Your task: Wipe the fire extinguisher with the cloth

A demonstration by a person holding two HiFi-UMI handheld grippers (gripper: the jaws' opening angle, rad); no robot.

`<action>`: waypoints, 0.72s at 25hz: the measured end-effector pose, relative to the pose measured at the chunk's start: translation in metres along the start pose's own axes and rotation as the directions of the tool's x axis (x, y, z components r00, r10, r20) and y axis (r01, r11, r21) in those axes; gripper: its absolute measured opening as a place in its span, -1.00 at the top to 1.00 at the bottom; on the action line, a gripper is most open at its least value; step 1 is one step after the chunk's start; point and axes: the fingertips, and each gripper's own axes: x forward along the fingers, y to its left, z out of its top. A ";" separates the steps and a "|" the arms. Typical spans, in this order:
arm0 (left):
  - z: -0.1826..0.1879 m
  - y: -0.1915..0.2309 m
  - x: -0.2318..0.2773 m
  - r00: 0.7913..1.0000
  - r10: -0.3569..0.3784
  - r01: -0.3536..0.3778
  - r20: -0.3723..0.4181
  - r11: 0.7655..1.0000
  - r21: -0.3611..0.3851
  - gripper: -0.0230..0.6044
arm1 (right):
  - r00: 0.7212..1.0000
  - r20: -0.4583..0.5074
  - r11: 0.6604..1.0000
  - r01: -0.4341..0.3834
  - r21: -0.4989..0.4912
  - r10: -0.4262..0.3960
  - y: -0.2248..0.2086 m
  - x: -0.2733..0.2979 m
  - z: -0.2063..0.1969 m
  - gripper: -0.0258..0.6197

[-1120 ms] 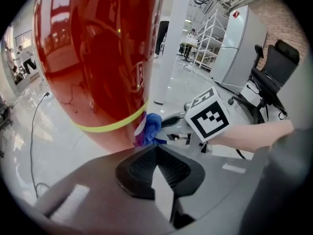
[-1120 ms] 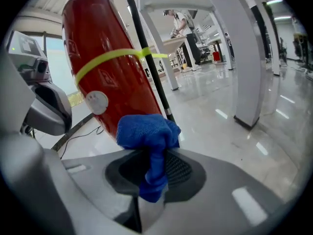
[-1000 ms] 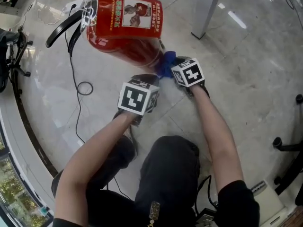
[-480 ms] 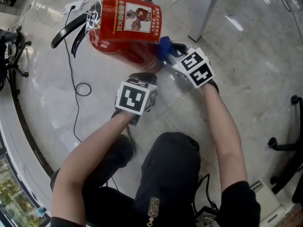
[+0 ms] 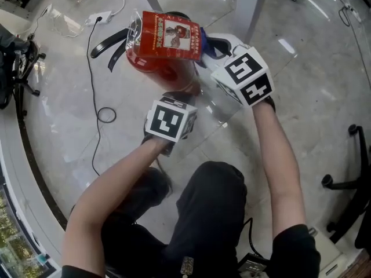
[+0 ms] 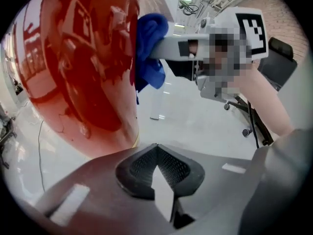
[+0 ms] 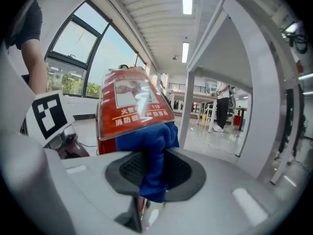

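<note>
We looked steeply down at a person seated over a pale, glossy stone floor, holding a gripper in each hand. A red fire extinguisher stood on the floor ahead of their knees, its black hose curving off to the left.

A clear plastic sleeve hung on the extinguisher's upper part. Inside it sat a red printed card with a small picture and pale lettering. Nothing showed us what the extinguisher itself contained.

The right gripper had its jaws closed on a blue cloth. The cloth was bunched between the pads and spilled out in front of them. From the left gripper view, the cloth lay against the extinguisher's right side. In the head view it showed as a blue patch just beside the card's right edge.

The left gripper had its jaws pressed together with nothing between them. Its tip sat just beside the extinguisher's lower body, and we could not tell whether it touched.

A thin black cable looped across the floor at the left. The base of a wheeled chair stood at the far right.
</note>
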 end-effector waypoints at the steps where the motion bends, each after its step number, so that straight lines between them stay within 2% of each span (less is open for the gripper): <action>1: 0.001 -0.002 -0.002 1.000 0.000 0.000 0.003 1.000 0.003 0.91 | 1.000 0.022 1.000 0.012 -0.004 -0.012 -0.004 -0.004 0.011 0.67; 7: -0.003 -0.002 -0.005 1.000 -0.024 0.024 0.002 1.000 0.019 0.91 | 0.993 0.114 1.000 0.029 -0.006 -0.028 -0.013 -0.003 0.053 0.67; 11: -0.001 -0.008 0.005 0.999 -0.048 0.048 -0.005 0.999 0.017 0.91 | 0.988 0.151 1.000 0.017 0.003 -0.018 -0.019 0.002 0.063 0.67; 13: -0.002 -0.011 0.013 0.998 -0.061 0.061 -0.011 0.998 0.012 0.91 | 0.989 0.146 1.000 0.011 0.024 -0.014 -0.020 0.005 0.050 0.67; 18: -0.013 -0.013 0.028 0.998 -0.063 0.063 -0.021 0.998 -0.022 0.91 | 0.999 0.049 0.994 -0.012 0.112 0.007 -0.013 0.030 -0.020 0.67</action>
